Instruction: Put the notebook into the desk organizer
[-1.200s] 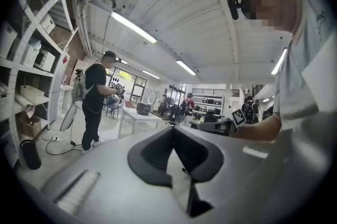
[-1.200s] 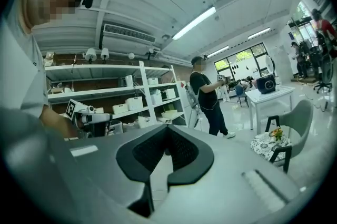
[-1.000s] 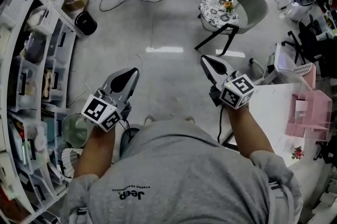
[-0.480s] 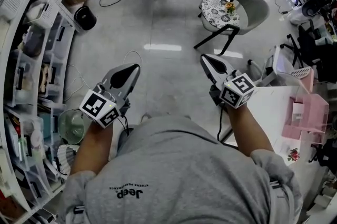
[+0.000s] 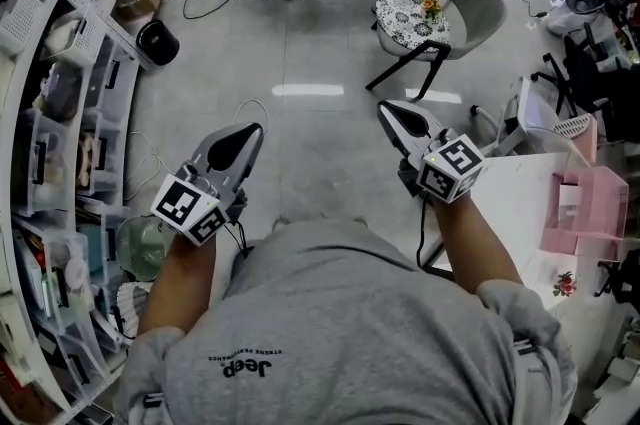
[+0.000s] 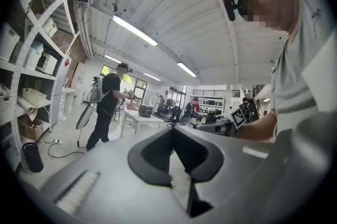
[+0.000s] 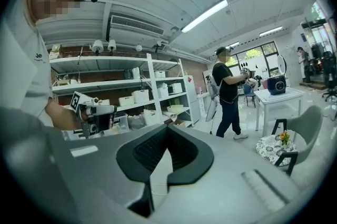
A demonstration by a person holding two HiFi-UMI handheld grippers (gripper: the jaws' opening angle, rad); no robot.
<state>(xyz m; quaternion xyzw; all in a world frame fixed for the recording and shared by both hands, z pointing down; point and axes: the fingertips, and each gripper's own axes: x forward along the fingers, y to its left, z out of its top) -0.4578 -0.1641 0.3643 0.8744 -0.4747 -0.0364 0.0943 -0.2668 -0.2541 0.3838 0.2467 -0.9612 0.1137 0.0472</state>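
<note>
Shelving (image 5: pixel 60 113): far left of the desk organizer (image 5: pixel 585 213), across the floor, crowded with bins
Table (image 5: pixel 510 203): white, carries the desk organizer
Chair (image 5: pixel 440 18): beyond and left of the desk organizer
Desk organizer: pink, upright
Right gripper (image 5: pixel 386 110): left of the desk organizer, well apart, jaws pressed together on nothing
Left gripper (image 5: pixel 257 129): farther left, jaws likewise together, empty
Notebook: not certain; a flower-printed thing (image 5: pixel 566 287) lies just nearer than the desk organizer
</note>
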